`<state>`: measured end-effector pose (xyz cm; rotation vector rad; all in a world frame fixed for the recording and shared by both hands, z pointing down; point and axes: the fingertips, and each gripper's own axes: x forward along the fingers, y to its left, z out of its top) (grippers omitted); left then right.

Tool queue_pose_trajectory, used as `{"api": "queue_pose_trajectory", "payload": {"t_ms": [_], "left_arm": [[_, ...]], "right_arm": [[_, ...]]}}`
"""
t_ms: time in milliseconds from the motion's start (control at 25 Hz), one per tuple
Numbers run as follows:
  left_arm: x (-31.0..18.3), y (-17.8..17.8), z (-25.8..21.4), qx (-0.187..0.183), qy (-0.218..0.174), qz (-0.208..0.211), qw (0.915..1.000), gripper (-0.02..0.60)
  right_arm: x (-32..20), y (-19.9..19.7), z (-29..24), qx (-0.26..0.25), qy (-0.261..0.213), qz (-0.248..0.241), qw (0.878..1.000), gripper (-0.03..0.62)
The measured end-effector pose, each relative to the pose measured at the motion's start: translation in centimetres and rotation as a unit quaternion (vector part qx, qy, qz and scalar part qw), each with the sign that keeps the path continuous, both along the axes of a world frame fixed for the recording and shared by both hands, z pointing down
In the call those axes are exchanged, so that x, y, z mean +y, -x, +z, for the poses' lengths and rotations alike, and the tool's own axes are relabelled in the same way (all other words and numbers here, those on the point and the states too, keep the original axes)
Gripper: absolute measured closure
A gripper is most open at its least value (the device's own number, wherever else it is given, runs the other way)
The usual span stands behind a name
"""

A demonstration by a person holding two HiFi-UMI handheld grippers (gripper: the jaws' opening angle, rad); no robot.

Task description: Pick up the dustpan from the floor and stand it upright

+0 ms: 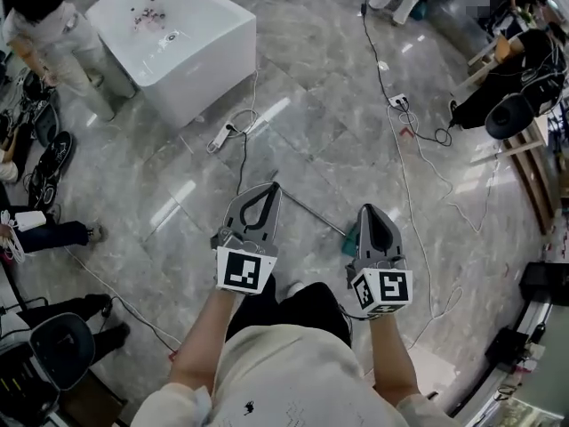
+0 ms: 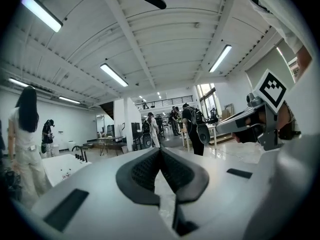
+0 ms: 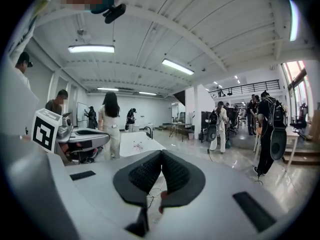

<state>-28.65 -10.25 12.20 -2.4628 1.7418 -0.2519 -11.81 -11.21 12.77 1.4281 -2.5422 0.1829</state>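
Note:
The dustpan lies on the grey marble floor in front of me in the head view. Its thin metal handle (image 1: 313,213) runs from the left gripper's tip down to a teal pan (image 1: 349,240), mostly hidden behind the right gripper. My left gripper (image 1: 272,187) is shut and empty, its tip close to the handle's far end. My right gripper (image 1: 368,209) is also shut and empty, just right of the pan. Both gripper views look level across the room, with the left gripper (image 2: 160,151) and right gripper (image 3: 161,154) closed; the dustpan is not in them.
A white bathtub (image 1: 191,47) stands at the back left with a person (image 1: 53,34) beside it. A power strip (image 1: 220,136) and cables (image 1: 402,163) trail over the floor. Seated people and chairs (image 1: 511,114) line the right side, with more gear at the left edge.

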Motion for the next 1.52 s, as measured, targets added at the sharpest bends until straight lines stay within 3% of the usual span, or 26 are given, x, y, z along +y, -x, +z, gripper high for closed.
{"api": "queue_pose_trajectory", "payload": {"t_ms": [240,440,520,600,680,840,1080,1280,1360,1440,1520], "left_arm": [[-5.3,1.3,3.3,-0.032,0.024,-0.001,0.9992,0.571],[-6.7,1.6,8.9,-0.042,0.045,-0.011,0.9981,0.571],[-7.0,1.8,12.4,0.02,0.064,-0.055,0.9963,0.571],[-7.9,2.0,16.2,0.108,0.073,-0.115,0.9848,0.571],[-8.7,1.8,20.6,0.122,0.086,-0.14,0.9788,0.571],[-9.6,0.9,28.7,0.122,0.096,-0.158,0.9752,0.571],[-10.7,1.2,43.0,0.091,0.101,-0.148,0.9797,0.571],[-12.5,3.1,55.8,0.092,0.1,-0.156,0.9785,0.571],[-13.5,4.2,60.5,0.096,0.095,-0.162,0.9776,0.571],[-14.4,5.3,65.1,0.095,0.093,-0.162,0.9777,0.571],[-15.1,5.7,69.2,0.086,0.088,-0.15,0.9809,0.571]], "right_arm": [[-6.0,2.3,4.2,0.019,0.028,-0.033,0.999,0.576],[-9.2,3.6,11.8,0.041,0.06,-0.087,0.994,0.576],[-10.3,3.9,16.2,0.047,0.08,-0.109,0.99,0.576],[-11.8,4.2,21.1,0.054,0.105,-0.129,0.985,0.576],[-13.0,4.5,26.4,0.061,0.132,-0.15,0.978,0.576],[-14.4,5.2,36.7,0.076,0.174,-0.196,0.962,0.576],[-16.0,7.0,55.6,0.127,0.256,-0.263,0.921,0.576],[-16.8,9.6,71.9,0.162,0.302,-0.32,0.883,0.574],[-17.3,10.3,78.7,0.184,0.327,-0.34,0.863,0.572],[-17.3,11.2,85.5,0.219,0.352,-0.363,0.835,0.51],[-17.3,11.9,91.8,0.255,0.361,-0.384,0.811,0.505]]}}
